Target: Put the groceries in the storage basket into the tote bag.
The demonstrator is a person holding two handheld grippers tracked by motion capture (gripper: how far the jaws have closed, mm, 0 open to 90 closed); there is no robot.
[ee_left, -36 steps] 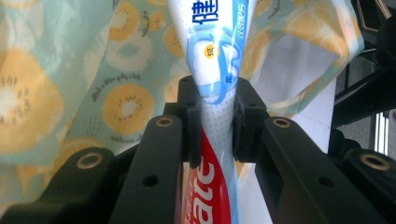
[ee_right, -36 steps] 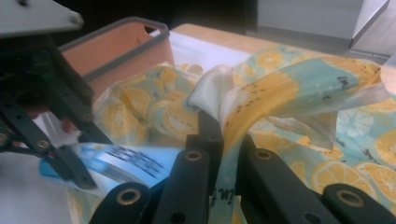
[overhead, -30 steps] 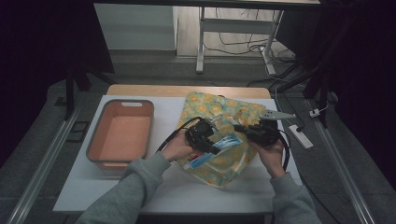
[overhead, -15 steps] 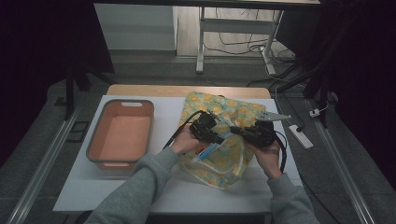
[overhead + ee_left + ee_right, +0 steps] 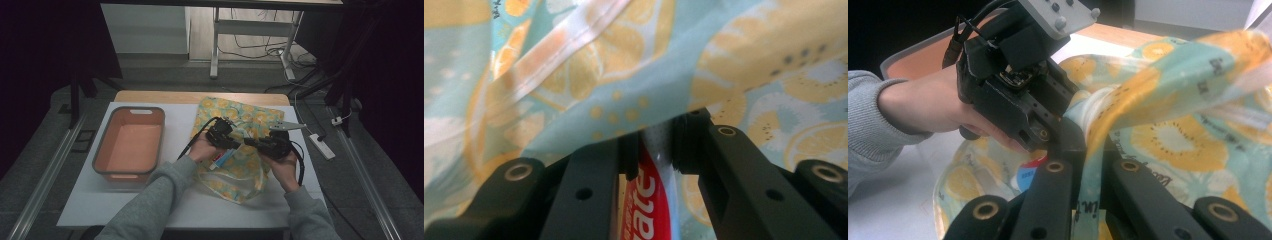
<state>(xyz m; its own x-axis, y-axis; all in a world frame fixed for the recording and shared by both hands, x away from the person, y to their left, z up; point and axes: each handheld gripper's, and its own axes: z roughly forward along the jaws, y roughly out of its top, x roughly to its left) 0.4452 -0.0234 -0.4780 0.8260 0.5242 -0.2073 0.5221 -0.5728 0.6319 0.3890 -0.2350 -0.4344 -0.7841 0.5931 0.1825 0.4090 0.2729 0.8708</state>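
Lying on white table point(image 5: 150, 200) — bag point(image 5: 235, 172) pinched rightward, toothpaste point(image 5: 651, 200) clamped leftward.

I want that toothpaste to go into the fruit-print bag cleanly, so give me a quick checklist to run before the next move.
1. Left claw shut on the toothpaste tube: ok, jaws press both sides.
2. Right claw clamped on the bag edge: ok, fabric is pinched and lifted.
3. Bag mouth wide enough for the tube: cannot tell, cloth drapes over the left claw's tips.
4. Tube tip under the fabric: ok in the left gripper view.
5. Room between the two claws: not ok, they sit very close together.
6. Orange tray out of the way: ok, it sits apart at the left.
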